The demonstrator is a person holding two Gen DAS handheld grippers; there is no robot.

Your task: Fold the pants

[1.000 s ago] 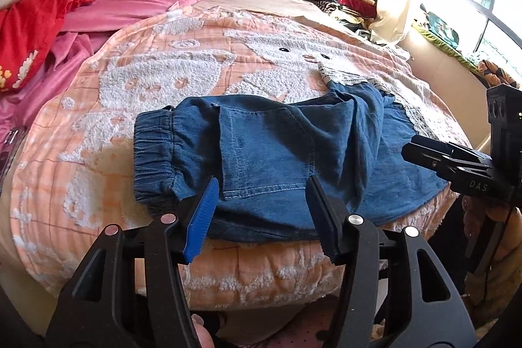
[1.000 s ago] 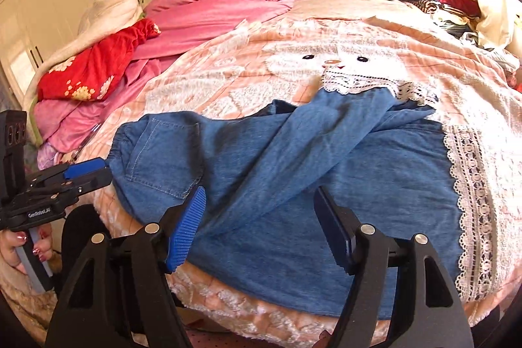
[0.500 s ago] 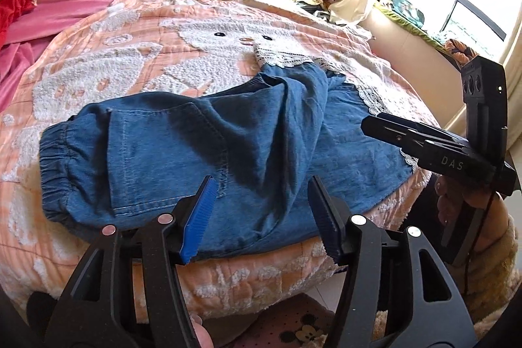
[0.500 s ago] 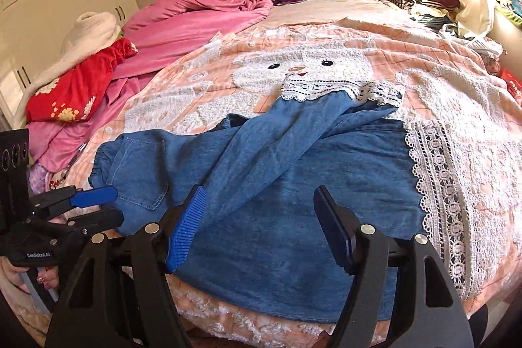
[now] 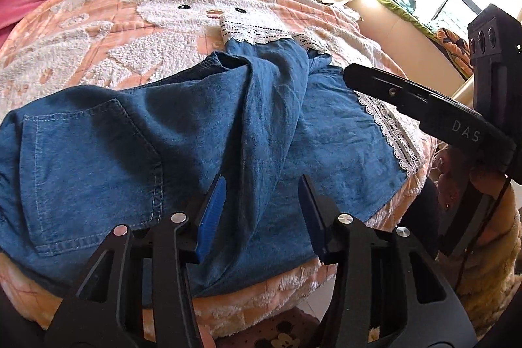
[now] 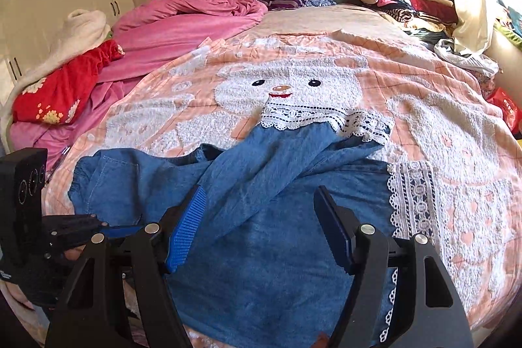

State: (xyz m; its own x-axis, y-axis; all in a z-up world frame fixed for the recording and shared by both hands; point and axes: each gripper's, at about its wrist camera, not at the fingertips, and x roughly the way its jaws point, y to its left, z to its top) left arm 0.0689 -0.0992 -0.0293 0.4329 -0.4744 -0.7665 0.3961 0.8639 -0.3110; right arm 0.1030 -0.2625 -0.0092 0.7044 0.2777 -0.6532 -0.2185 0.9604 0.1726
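The blue denim pants with white lace hems (image 5: 208, 132) are spread across the near edge of the bed covered by a peach blanket with a white bear (image 6: 326, 61), one leg thrown diagonally over the other. The left tool (image 5: 261, 211) has been brought closer and further right than a second ago, above the overlying leg; its jaws are closing, nothing seen pinched. The right tool (image 6: 261, 230) is held apart, empty, above the denim, its spread unchanged.

white letters "das" stand on the right gripper (image 5: 375, 80).
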